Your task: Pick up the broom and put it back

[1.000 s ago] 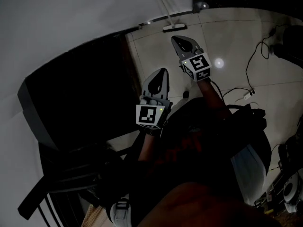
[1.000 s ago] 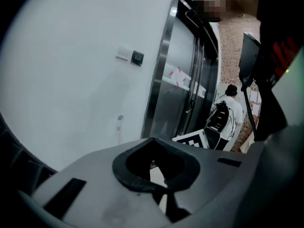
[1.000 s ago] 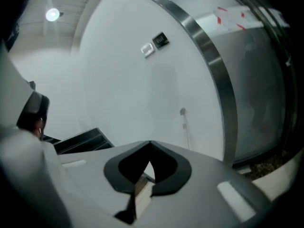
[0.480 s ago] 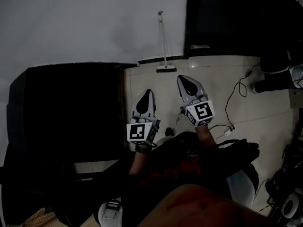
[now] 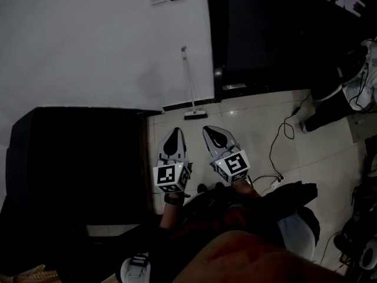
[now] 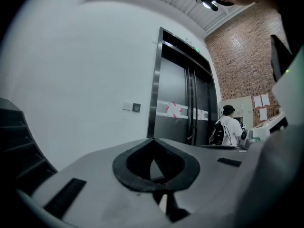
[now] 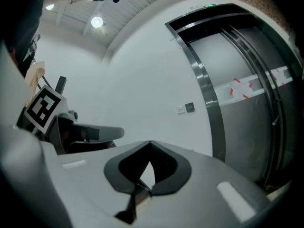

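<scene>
Broom (image 5: 189, 81) leaned against the white wall (image 5: 88, 46) in the upper middle of the head view, its bristle end down on the tiled floor (image 5: 259, 122) just left of the dark lift door (image 5: 265, 34). Nothing touched it. Both grippers sat below it, near the centre of the frame, side by side and pointing toward the wall, well apart from the broom. The left gripper (image 5: 174, 131) had its jaws closed together with nothing between them, as its own view (image 6: 153, 141) showed against the wall and lift door. The right gripper (image 5: 207, 128) was likewise fully closed and empty (image 7: 149, 144). A black cable (image 5: 277, 152) trailed over the floor at the right. In the left gripper view a person (image 6: 228, 129) in a white top stood at the far right, below a brick wall (image 6: 242, 56).
</scene>
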Action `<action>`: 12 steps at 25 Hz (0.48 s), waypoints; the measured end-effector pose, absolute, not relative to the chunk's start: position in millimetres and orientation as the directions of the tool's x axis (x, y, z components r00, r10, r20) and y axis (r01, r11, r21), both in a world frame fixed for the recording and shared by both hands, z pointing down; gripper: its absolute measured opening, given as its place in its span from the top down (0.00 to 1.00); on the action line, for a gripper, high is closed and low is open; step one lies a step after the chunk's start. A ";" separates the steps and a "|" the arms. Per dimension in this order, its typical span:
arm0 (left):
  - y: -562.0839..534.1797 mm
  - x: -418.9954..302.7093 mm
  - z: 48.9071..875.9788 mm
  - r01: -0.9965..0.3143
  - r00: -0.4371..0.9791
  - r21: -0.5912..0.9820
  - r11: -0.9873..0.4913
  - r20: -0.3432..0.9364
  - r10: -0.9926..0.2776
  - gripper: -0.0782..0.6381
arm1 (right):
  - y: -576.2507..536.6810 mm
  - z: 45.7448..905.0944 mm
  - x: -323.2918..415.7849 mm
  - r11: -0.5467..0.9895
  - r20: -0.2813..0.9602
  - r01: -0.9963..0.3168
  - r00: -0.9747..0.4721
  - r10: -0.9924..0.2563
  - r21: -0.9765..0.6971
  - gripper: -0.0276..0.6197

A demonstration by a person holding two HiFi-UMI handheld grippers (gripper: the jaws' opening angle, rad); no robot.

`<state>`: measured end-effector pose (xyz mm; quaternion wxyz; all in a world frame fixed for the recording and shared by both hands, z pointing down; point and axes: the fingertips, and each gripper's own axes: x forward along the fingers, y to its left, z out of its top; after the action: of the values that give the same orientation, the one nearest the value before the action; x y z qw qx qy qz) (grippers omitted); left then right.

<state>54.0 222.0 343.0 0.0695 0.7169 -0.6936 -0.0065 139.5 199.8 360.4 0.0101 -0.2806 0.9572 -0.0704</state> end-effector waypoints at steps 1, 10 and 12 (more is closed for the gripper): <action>220.4 57.8 342.7 -0.994 0.042 0.103 -0.033 0.088 -0.995 0.88 | 199.3 362.4 141.4 0.833 0.026 -0.535 -0.843 -0.537 -0.144 0.96; 216.7 52.7 346.9 -0.994 0.062 0.097 -0.053 0.097 -0.993 0.88 | 188.1 363.7 139.2 0.831 0.031 -0.541 -0.840 -0.542 -0.131 0.96; 216.9 51.3 347.8 -0.993 0.068 0.099 -0.060 0.090 -0.994 0.88 | 190.3 364.2 136.7 0.833 0.030 -0.540 -0.841 -0.540 -0.122 0.96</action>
<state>51.3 216.9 347.8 0.0669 0.7278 -0.6825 -0.0009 136.7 190.3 364.2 0.0030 -0.2820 0.9574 -0.0627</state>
